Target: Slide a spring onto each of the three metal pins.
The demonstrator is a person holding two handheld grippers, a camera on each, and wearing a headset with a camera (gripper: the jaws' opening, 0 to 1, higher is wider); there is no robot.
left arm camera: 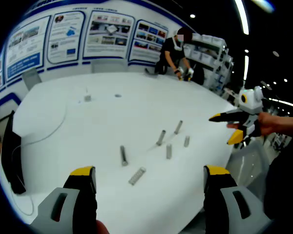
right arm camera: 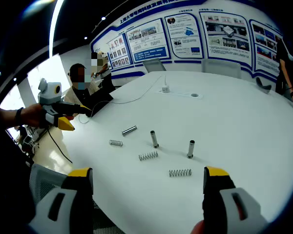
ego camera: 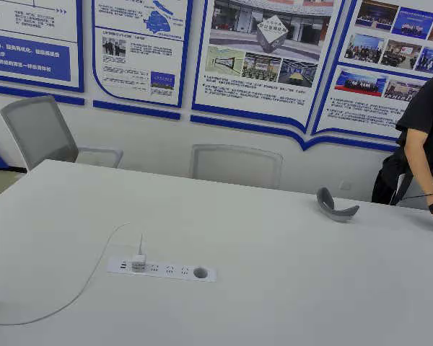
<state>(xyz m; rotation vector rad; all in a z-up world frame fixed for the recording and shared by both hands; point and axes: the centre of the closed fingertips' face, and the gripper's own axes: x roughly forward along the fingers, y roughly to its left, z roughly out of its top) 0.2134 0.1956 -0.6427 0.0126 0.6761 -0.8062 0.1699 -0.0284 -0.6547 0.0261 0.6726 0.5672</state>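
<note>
Left gripper (left arm camera: 149,171): jaws wide apart, nothing between. Right gripper (right arm camera: 147,172): likewise apart, empty. Both held above edge of white table (right arm camera: 244,122). First pin (right arm camera: 154,139) and second pin (right arm camera: 191,148) stand upright; third pin (right arm camera: 129,130) lies flat. Springs loose on tabletop: first spring (right arm camera: 180,172) nearest right gripper, second spring (right arm camera: 148,155) just beside first pin, third spring (right arm camera: 115,143) near lying pin. Head view: power strip (ego camera: 161,269) (charger plugged in), grey chairs (ego camera: 236,164) behind.

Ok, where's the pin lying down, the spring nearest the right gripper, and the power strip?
Lying pin (right arm camera: 129,130): right gripper view, mid-shaft.
Nearest spring (right arm camera: 180,172): right gripper view, middle coils.
Power strip (ego camera: 169,270): head view, middle of its top.
</note>
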